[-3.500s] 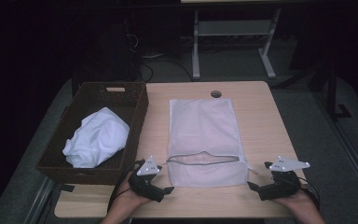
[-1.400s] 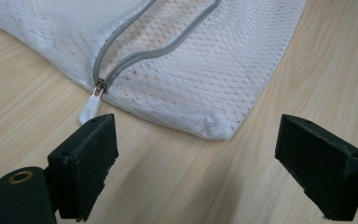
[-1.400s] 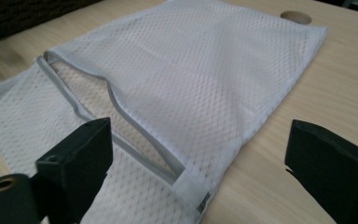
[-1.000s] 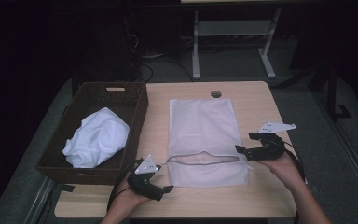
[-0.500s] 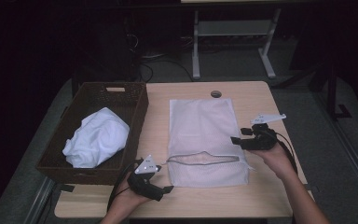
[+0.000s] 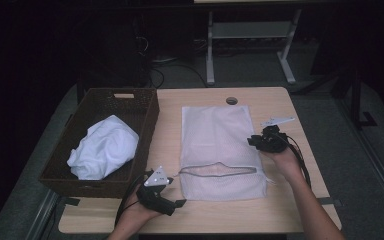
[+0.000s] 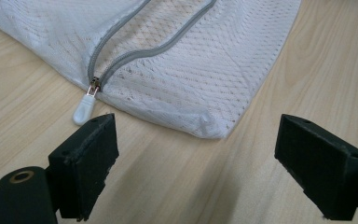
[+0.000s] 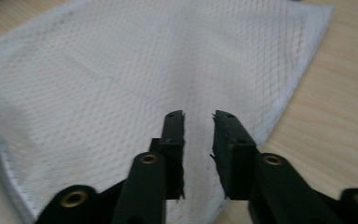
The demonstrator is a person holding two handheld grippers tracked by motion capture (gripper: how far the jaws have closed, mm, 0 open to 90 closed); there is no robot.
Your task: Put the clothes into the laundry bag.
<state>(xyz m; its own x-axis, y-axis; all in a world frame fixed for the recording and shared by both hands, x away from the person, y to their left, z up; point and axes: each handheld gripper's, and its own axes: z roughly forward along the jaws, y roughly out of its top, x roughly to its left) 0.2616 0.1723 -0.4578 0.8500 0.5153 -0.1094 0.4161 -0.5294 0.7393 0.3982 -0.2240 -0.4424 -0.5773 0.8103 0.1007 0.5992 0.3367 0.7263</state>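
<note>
Hovering my right gripper (image 6: 256,141) over the mesh bag's (image 6: 215,135) right edge, jaws just closing, narrowly parted, nothing between; left gripper (image 6: 176,196) spread near its zipper pull (image 7: 84,109)

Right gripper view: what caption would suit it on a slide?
Right gripper, jaws narrowed to a slit, poised over the white mesh laundry bag on the wooden table.

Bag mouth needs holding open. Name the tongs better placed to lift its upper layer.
Right, probably: the right tongs hang over the mesh bag, nearly closed. The left tongs sit open by the zipper pull.
</note>
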